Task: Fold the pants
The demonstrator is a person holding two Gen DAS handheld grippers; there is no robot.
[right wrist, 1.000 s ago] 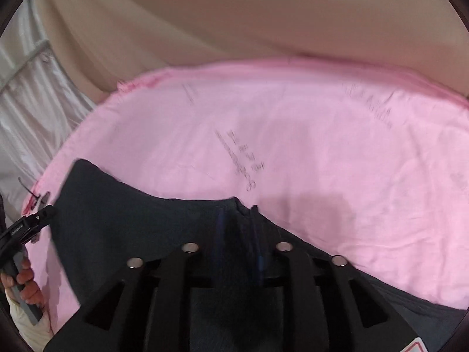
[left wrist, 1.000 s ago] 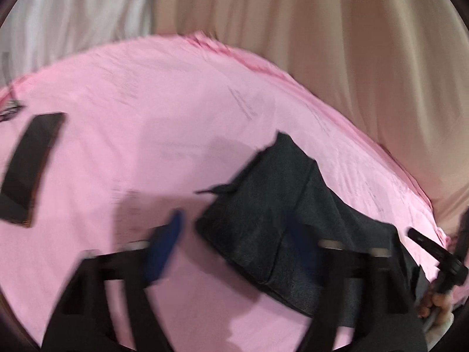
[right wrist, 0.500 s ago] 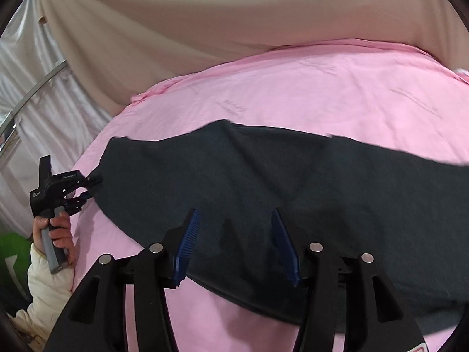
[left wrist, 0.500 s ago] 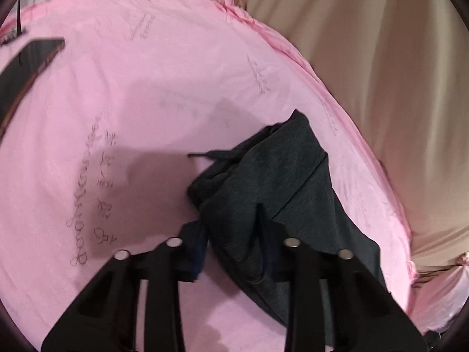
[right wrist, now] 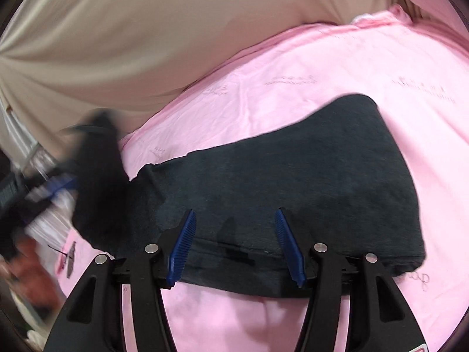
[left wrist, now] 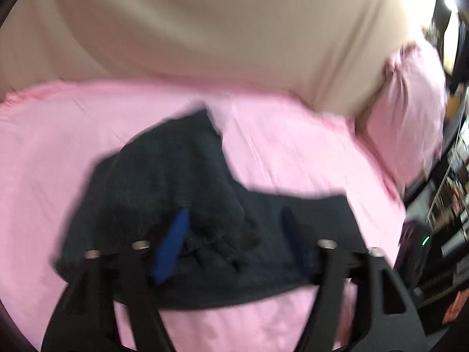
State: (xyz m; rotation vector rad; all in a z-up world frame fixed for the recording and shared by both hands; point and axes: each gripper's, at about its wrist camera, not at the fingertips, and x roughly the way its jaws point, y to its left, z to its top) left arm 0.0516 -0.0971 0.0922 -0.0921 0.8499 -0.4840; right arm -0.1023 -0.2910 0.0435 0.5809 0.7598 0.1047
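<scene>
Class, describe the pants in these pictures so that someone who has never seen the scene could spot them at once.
Start with the pink sheet that covers the whole work surface in front of the beige drape. On it lie the pants, a flat, folded slab of cloth. They are the only dark charcoal thing on the pink.

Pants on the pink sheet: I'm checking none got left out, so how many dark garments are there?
1. The dark pants lie across the pink sheet, just beyond the right gripper. Anything beneath them is hidden.
</scene>
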